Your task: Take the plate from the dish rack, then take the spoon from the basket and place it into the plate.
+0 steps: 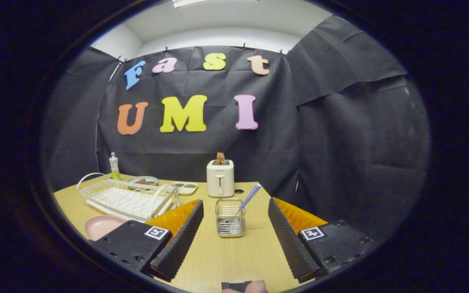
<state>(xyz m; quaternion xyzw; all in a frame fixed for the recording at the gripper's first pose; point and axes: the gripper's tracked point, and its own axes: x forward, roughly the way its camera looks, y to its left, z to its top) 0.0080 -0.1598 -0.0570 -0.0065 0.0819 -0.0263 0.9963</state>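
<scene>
A small wire basket (230,217) stands on the wooden table (234,256), just ahead of my gripper (236,209) and in line with the gap between the fingers. A spoon (249,198) with a blue checked handle leans out of it toward the right. My gripper is open, its fingers wide apart with nothing between them. A pink plate (102,226) lies flat on the table beside the left finger (185,232), in front of the white dish rack (126,198).
A cream toaster (220,178) with toast in its slot stands beyond the basket near the back wall. Behind the rack are a green-capped bottle (114,166), a greenish plate with food (143,181) and a small tray (185,187). The table's right edge runs close past the right finger.
</scene>
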